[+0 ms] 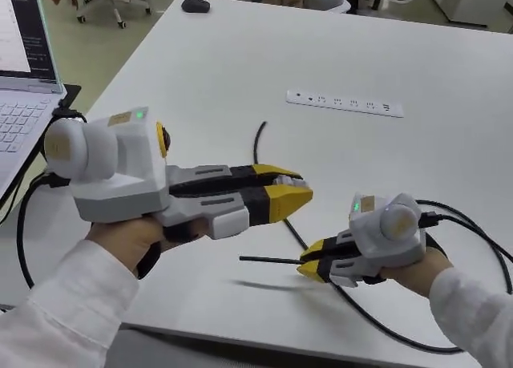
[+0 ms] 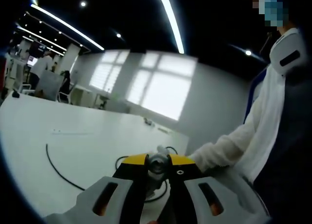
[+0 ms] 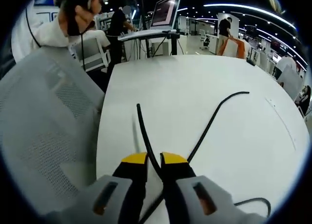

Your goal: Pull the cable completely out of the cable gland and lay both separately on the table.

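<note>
A broad white table (image 1: 240,63) carries a white power strip (image 1: 345,103) toward its far right, a dark computer mouse (image 1: 195,5) near its far edge and an open laptop (image 1: 20,87) at its left edge. Past the far edge lies a pale floor (image 1: 88,51) with wheeled office chairs (image 1: 100,7). The left gripper view shows big bright windows (image 2: 156,87) in a grey wall (image 2: 214,107) under long ceiling light strips (image 2: 170,19). The right gripper view shows a pale mesh chair back (image 3: 44,126) beside the table's edge, and beyond the far end a desk (image 3: 146,34) with a lit monitor (image 3: 165,9).
</note>
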The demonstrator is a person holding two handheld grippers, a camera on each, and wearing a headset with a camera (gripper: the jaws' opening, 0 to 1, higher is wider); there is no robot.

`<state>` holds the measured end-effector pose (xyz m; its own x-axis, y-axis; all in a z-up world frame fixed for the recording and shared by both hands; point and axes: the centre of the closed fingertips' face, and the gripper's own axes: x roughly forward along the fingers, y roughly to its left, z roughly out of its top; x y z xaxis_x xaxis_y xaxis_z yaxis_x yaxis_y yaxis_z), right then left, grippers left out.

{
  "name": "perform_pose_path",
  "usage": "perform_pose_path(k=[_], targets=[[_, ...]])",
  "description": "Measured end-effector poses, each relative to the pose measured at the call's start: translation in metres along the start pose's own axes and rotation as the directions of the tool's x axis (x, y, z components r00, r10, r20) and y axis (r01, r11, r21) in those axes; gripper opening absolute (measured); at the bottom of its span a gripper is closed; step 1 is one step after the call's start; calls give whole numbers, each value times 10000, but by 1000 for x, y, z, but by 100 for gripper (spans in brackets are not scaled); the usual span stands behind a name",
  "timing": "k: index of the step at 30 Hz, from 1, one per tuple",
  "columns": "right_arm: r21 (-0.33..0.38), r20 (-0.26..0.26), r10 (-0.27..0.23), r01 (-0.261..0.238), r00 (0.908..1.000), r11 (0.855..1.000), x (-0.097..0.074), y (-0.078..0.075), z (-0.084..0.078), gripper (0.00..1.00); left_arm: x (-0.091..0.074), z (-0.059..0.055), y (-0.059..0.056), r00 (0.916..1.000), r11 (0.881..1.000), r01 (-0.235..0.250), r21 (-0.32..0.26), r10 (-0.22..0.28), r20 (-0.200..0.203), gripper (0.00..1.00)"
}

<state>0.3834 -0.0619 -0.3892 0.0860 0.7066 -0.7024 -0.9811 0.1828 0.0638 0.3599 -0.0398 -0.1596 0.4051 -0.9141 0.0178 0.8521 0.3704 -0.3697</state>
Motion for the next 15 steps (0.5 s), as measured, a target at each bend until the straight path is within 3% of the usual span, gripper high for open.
perform_pose_path(k=[3, 8, 12, 15], targets=[[-162, -302, -404, 399, 9987, 9991, 4, -7, -9, 9, 0, -1, 0, 10000, 10000, 8, -35, -8, -25, 17], [129, -480, -424, 430, 9979, 9990, 10, -7, -18, 11, 0, 0, 2, 10000, 9999, -23, -146, 24, 35, 17], [-230, -696, -448, 433, 9966, 9988, 13, -5, -25, 11, 0, -3, 2, 10000, 9998, -19, -188, 18, -65, 17], [130, -572, -462, 470, 9973, 9988, 14, -9, -27, 13, 1, -5, 4, 9998, 9996, -88, -264, 84, -169, 17]])
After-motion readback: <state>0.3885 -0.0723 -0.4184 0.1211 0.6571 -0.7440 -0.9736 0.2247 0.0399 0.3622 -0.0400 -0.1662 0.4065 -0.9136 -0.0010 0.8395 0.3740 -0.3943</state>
